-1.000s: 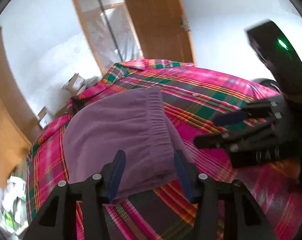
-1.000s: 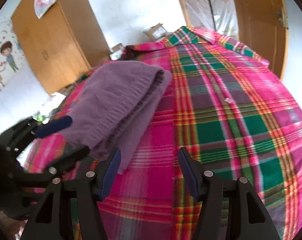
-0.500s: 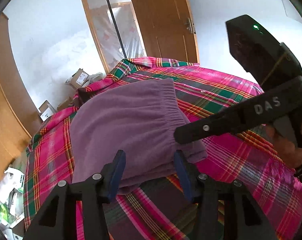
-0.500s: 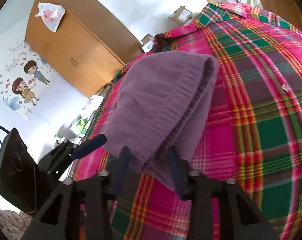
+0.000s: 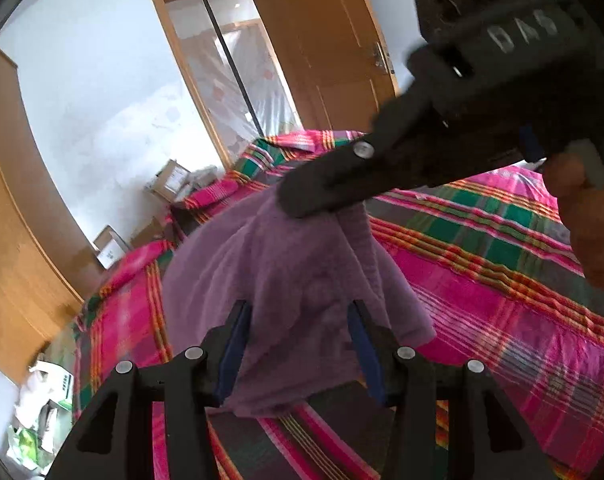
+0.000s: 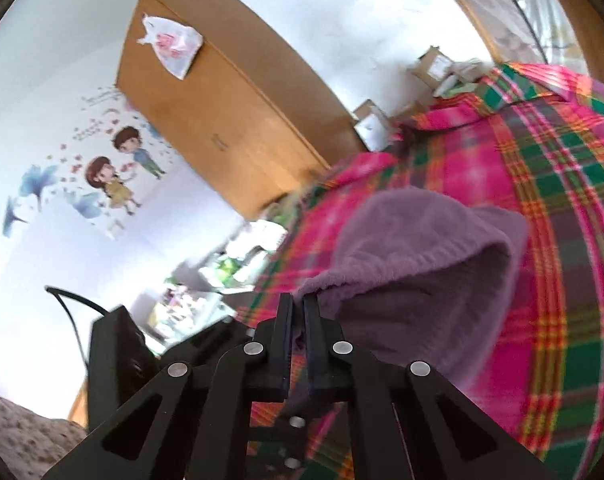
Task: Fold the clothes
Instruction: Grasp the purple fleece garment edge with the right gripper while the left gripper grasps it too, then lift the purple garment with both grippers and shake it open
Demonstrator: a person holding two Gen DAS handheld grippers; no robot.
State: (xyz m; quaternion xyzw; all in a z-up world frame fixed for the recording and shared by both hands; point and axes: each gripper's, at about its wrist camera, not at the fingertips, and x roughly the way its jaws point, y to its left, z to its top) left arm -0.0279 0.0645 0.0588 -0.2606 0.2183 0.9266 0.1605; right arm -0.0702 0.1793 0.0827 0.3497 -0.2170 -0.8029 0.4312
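2 grippers on the job, and both are at the purple garment (image 5: 286, 280), a soft fleecy piece lying folded on the pink, green and orange plaid bedspread (image 5: 501, 264). Over in the right wrist view, the right gripper (image 6: 298, 308) has its fingers pinched almost together with a corner of purple fabric clamped between them, and the cloth (image 6: 421, 264) rises from that pinch into a hollow, tent-like fold with an elastic-looking hem showing along its edge. From the left wrist view that same right gripper (image 5: 321, 196) comes in from the upper right, its black body blurred, a hand (image 5: 589, 220) wrapped round its handle, its tip sitting on the garment's far top edge. The left gripper (image 5: 298, 320) has its blue-padded fingers spread wide, one either side of the garment's near edge, with cloth bunched in the gap; whether the pads touch it, I cannot tell. Behind the bed there is a wooden door (image 5: 321, 52) beside a glazed doorway, cardboard boxes (image 5: 170, 180) on the floor, and, in the right view, a wooden wardrobe (image 6: 230, 112) with a plastic bag (image 6: 172, 46) on top and a cartoon wall sticker (image 6: 114, 172) beside it.
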